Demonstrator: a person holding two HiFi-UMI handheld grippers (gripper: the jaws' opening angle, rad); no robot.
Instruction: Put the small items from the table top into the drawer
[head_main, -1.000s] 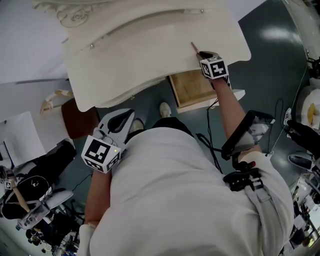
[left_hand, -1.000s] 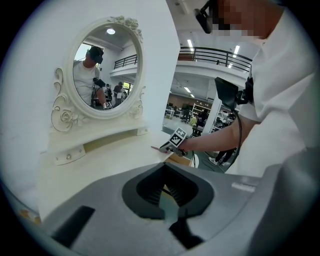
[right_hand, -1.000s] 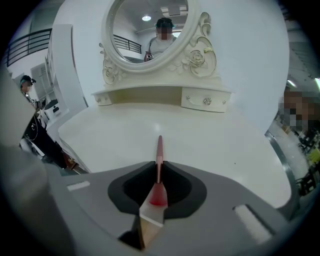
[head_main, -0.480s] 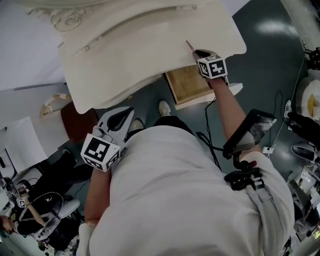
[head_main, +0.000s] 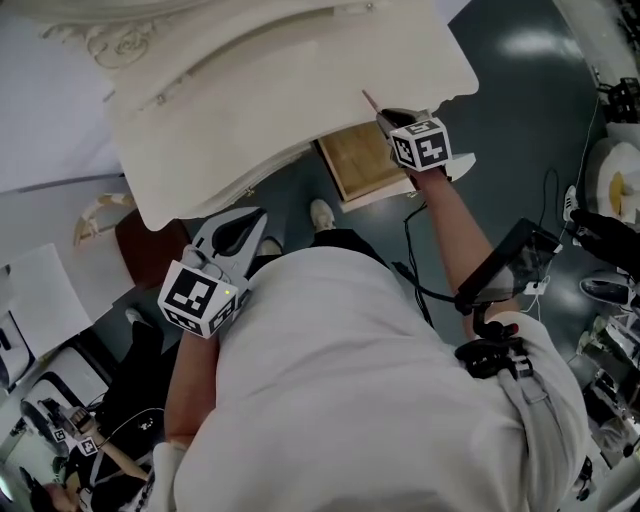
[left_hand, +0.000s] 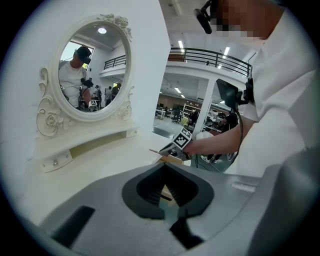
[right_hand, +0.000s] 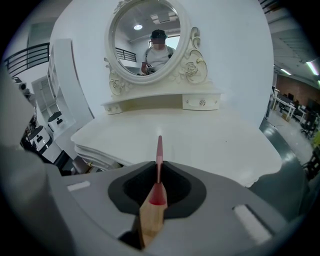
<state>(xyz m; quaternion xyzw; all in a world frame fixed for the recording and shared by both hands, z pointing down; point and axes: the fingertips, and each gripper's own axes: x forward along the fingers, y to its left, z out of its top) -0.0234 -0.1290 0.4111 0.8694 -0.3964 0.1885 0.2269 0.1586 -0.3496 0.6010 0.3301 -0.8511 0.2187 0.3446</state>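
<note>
My right gripper (head_main: 392, 122) is shut on a thin wooden pencil (right_hand: 159, 150) with a red tip, which points out over the white dressing table top (head_main: 300, 90). It hovers at the table's front edge, just above the open drawer (head_main: 358, 162) with its bare wooden bottom. The left gripper view shows the same right gripper (left_hand: 167, 147) over the drawer (left_hand: 167, 160). My left gripper (head_main: 255, 218) hangs low by the person's waist, below the table's edge. Its jaws are shut with nothing in them. No other small item shows on the table top.
An oval mirror (right_hand: 147, 37) in an ornate white frame stands at the back of the table, with a small shelf and knobbed drawers (right_hand: 200, 102) under it. A brown stool (head_main: 145, 245) stands under the table's left side. Cables (head_main: 415, 260) run over the dark floor.
My right gripper has drawn back a little from the table top toward the drawer, still holding the pencil. The head camera has shifted. The left gripper has stayed where it was.
</note>
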